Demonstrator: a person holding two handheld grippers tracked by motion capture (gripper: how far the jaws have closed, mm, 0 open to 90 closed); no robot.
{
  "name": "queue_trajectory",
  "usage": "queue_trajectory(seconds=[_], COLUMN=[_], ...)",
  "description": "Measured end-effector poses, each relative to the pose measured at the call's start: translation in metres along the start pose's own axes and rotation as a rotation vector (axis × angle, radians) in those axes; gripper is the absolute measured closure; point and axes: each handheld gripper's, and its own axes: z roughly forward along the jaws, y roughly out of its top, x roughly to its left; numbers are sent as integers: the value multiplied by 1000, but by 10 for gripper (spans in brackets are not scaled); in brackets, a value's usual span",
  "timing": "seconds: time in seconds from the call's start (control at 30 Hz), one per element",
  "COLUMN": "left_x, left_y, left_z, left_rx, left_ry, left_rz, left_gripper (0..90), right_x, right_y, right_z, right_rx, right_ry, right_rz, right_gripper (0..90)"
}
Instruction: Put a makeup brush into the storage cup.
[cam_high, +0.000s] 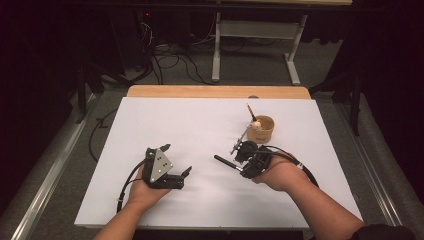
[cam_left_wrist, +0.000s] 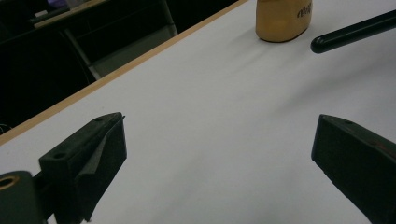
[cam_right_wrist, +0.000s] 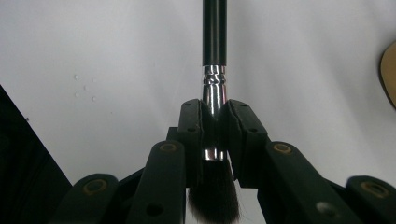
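Right gripper (cam_right_wrist: 215, 135): jaws nearly closed, pads pressed on the shiny metal ferrule of a black-handled makeup brush (cam_right_wrist: 214, 88); dark bristles hang toward the bottom of the right gripper view, and the handle runs straight up to the top edge.
Right gripper, high view (cam_high: 244, 159): lower right of centre, in the person's right hand (cam_high: 280, 175); the brush handle (cam_high: 226, 162) sticks out toward the left, over the white tabletop (cam_high: 200, 130).
Left gripper (cam_left_wrist: 219, 154): jaws wide apart with bare tabletop between them; the pads touch no object.
Left gripper, high view (cam_high: 176, 161): lower left of centre, held in the left hand (cam_high: 145, 192), grey three-cornered plate (cam_high: 161, 164) on top, well apart from the right gripper.
Round tan wooden cup (cam_high: 261, 129): right of centre, just above the right gripper; a small pale round object and another thin brush stand in it, tilted left.
Cup, left gripper view (cam_left_wrist: 282, 19): top edge, right of centre, with the black handle tip (cam_left_wrist: 352, 31) just to its right.
Table edge: a light wood strip (cam_high: 218, 92) borders the far side of the white surface.
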Motion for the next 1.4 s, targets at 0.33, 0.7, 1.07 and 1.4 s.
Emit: queue_trajectory(seconds=[0.33, 0.7, 1.07, 1.4], left_x=[2, 25, 5, -4], left_y=[1, 22, 8, 7], left_z=[-1, 2, 17, 15], left_rx=[-15, -44, -1, 4], left_ry=[12, 29, 24, 49], left_rz=[7, 28, 101, 162], left_gripper=[37, 37, 37, 40], right_x=[3, 1, 1, 8], right_y=[2, 3, 6, 15], right_z=[-1, -9, -8, -5], right_rx=[-4, -16, -13, -7], right_ry=[3, -8, 1, 11], right_rz=[-8, -8, -16, -38], right_gripper=[785, 785, 785, 785])
